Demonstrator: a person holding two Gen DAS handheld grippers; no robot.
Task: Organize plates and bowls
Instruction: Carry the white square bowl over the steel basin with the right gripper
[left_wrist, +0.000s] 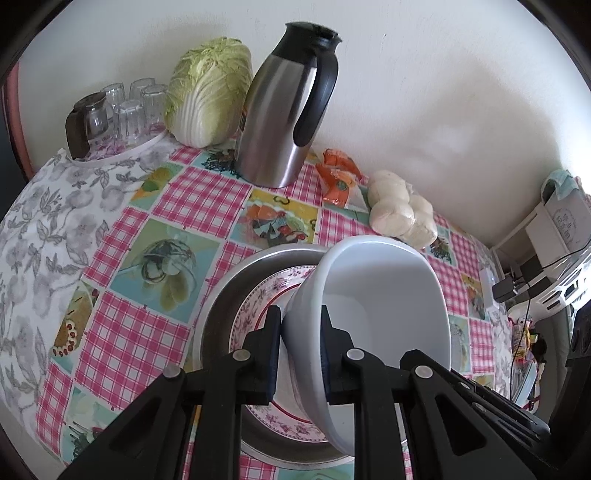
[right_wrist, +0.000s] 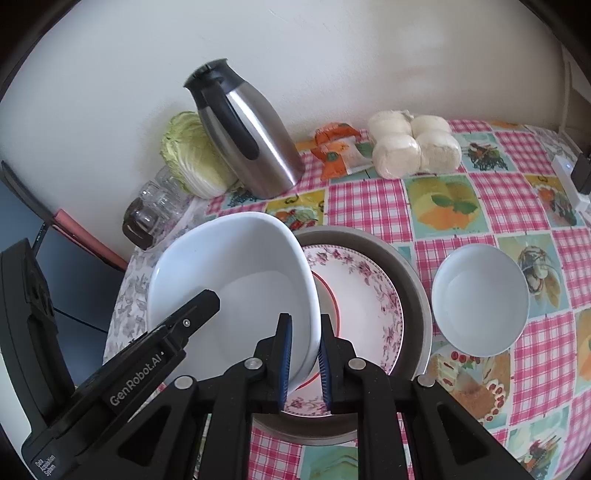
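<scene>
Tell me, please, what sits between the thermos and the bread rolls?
An orange snack packet lies between the thermos and bread rolls, clearest in the right wrist view.

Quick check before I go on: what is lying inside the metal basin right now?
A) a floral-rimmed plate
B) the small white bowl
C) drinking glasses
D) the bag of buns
A: the floral-rimmed plate lies inside the metal basin, while the small white bowl stands apart on the tablecloth to its right.

Home kitchen table: checked oilcloth (right_wrist: 517, 192), cabbage (left_wrist: 207, 92), thermos (left_wrist: 284, 110).
</scene>
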